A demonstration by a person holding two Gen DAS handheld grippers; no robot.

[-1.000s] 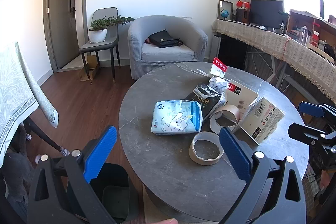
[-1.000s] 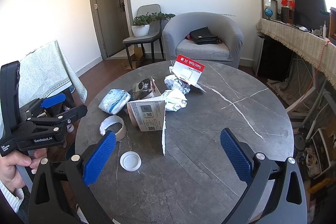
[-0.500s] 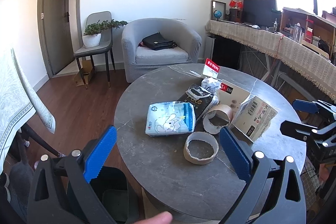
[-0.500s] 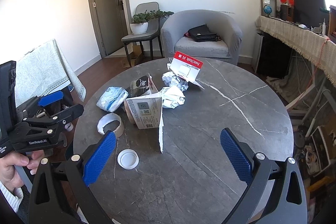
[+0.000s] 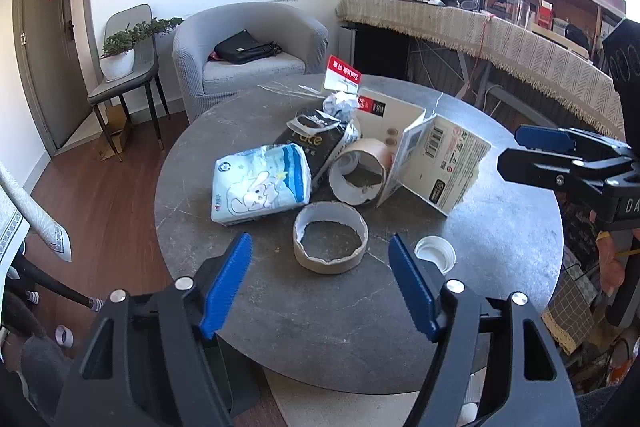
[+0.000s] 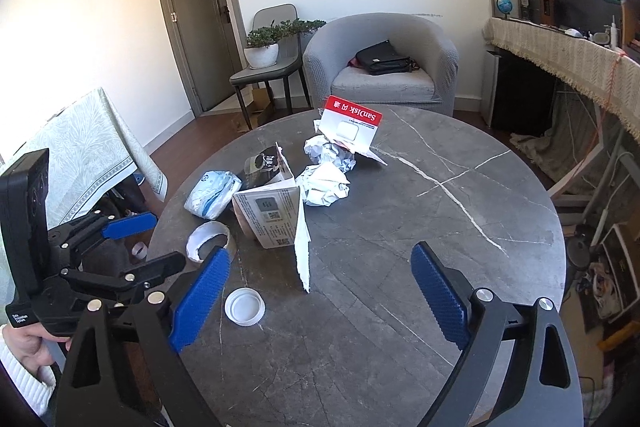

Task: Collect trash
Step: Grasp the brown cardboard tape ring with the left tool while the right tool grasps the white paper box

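Both tongs stand wide and hold nothing. Compared with 1 second ago, the left gripper [image 5: 320, 281] has come forward and lower over the round table [image 5: 500, 227], and its blue fingers [image 5: 226, 281] now frame the low cardboard ring [image 5: 330, 247], which lies just ahead of them. This looks like the approach to a first pick, and no trash is collected yet.

Taking this ring as the landmark: the tissue pack [image 5: 262, 187] lies just behind it to the left, the second cardboard roll [image 5: 360, 177] lies on its side just behind it, and the printed box [image 5: 440, 163] leans behind it to the right. The white cap [image 5: 434, 255] lies beside it to the right. The crumpled paper [image 6: 326, 183] and the red SanDisk card [image 6: 352, 121] are farther behind the ring.

The right gripper [image 6: 320, 299] hovers over the table edge near the white cap, its position little changed. A dark bin [image 5: 224, 367] seems to stand on the floor below the table edge, on the near side of the ring; I judge the trash should go there.
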